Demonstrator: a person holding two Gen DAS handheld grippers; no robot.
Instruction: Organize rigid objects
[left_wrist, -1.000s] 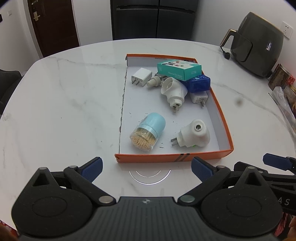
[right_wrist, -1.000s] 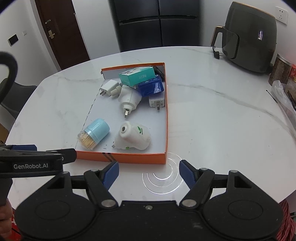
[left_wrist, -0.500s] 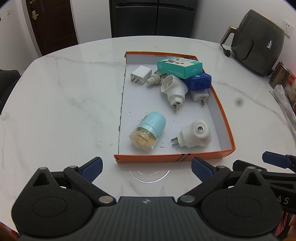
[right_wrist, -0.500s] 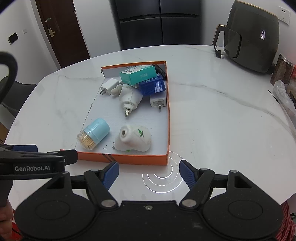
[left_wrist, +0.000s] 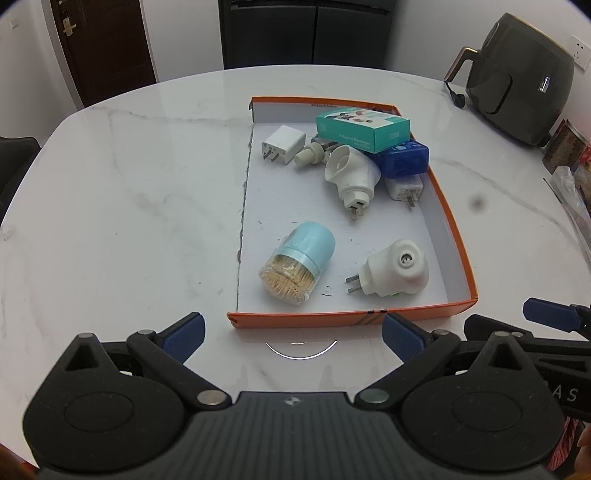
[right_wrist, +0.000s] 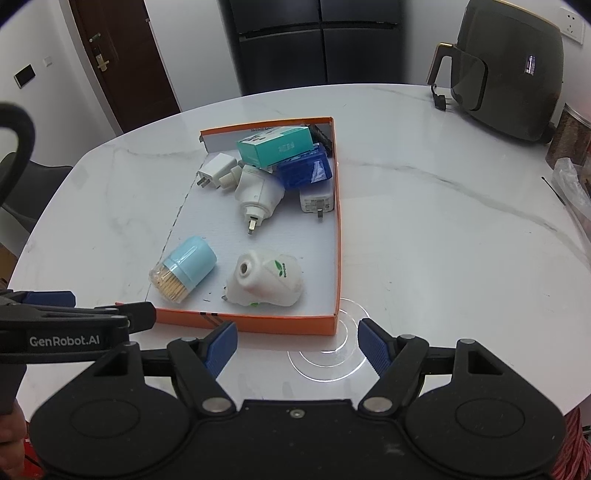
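A shallow orange-rimmed box (left_wrist: 351, 318) (right_wrist: 258, 325) lies on the white marble table (left_wrist: 129, 203). Inside, near the front, a toothpick jar with a light blue cap (left_wrist: 299, 262) (right_wrist: 184, 269) lies on its side beside a white plug-in device (left_wrist: 395, 271) (right_wrist: 266, 280). At the back are a teal carton (left_wrist: 364, 129) (right_wrist: 277, 147), a blue case (left_wrist: 402, 160), another white plug-in device (left_wrist: 351, 175) and two white chargers (left_wrist: 282, 144) (left_wrist: 404, 190). My left gripper (left_wrist: 291, 332) and right gripper (right_wrist: 297, 341) hover side by side just before the box's front rim, both open and holding nothing.
A dark air fryer (left_wrist: 517, 81) (right_wrist: 509, 74) stands at the table's back right, with jars and a plastic bag (left_wrist: 569, 177) at the right edge. A dark chair (right_wrist: 29, 192) sits past the table's left edge. A door and a dark cabinet are behind.
Both views have drifted only slightly. The objects in the box lie where they were, and both grippers' jaws stand as wide as before.
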